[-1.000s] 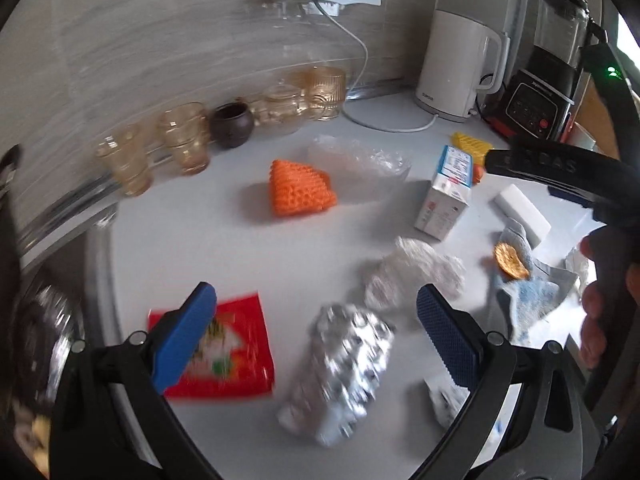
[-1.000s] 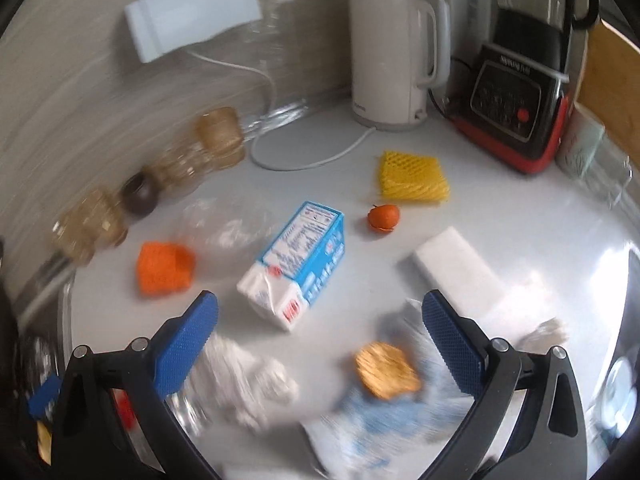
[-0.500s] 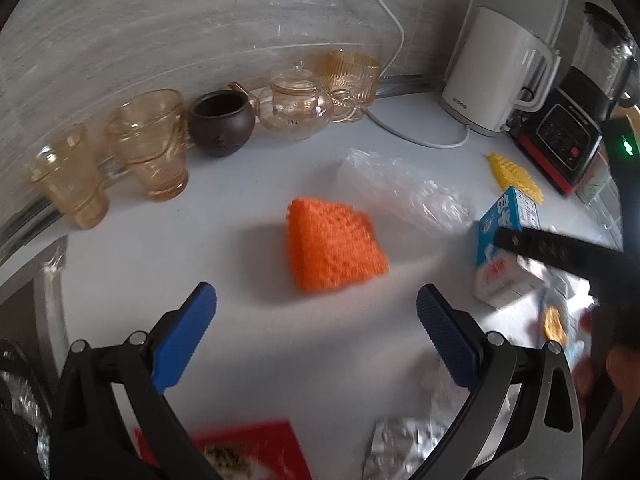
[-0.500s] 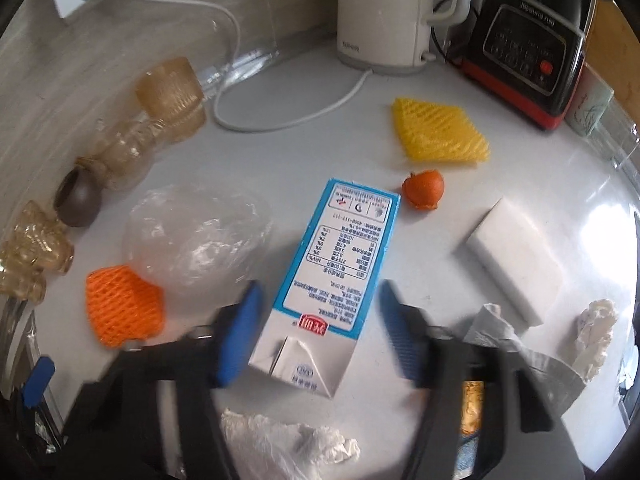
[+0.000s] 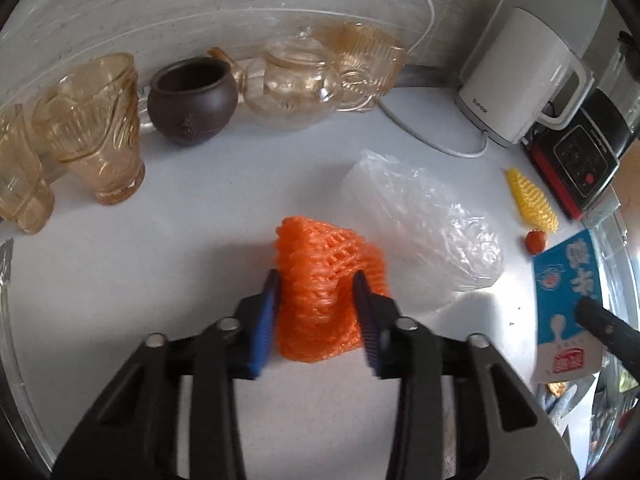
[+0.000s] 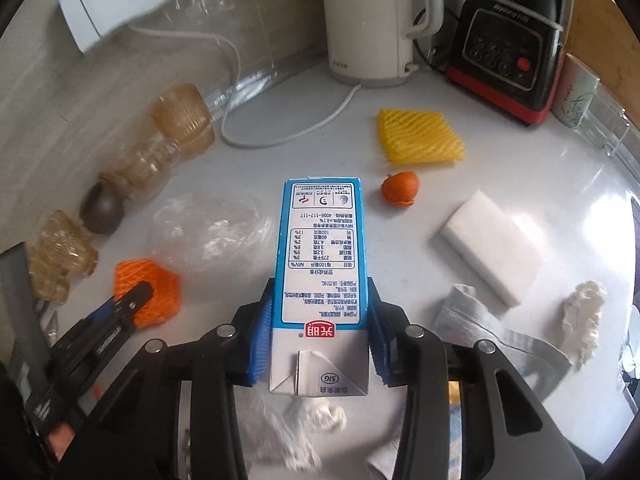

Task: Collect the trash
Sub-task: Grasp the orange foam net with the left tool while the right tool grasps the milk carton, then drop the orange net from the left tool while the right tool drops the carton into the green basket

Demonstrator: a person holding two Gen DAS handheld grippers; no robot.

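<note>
My left gripper (image 5: 318, 280) is shut on the orange foam net (image 5: 326, 292), which bulges between the blue pads on the white counter. It also shows in the right wrist view (image 6: 154, 284), with the left gripper on it. My right gripper (image 6: 320, 308) is shut on the blue and white milk carton (image 6: 320, 256), gripping its sides near the folded end. The carton also shows in the left wrist view (image 5: 566, 300). Other trash lies around: a clear plastic bag (image 5: 420, 216), a yellow foam net (image 6: 420, 136), an orange peel piece (image 6: 400, 194), crumpled tissue (image 6: 584, 316).
Amber glasses (image 5: 96, 128), a brown pot (image 5: 192, 100) and a glass teapot (image 5: 296, 80) line the back wall. A white kettle (image 6: 372, 20) with its cord and a black blender base (image 6: 508, 52) stand at the back right. A white sponge block (image 6: 492, 248) and a cloth (image 6: 480, 332) lie at right.
Both grippers have moved forward and closed: the left onto the orange foam net, the right onto the milk carton. A second ago both were wide open over the foil and tissue.
</note>
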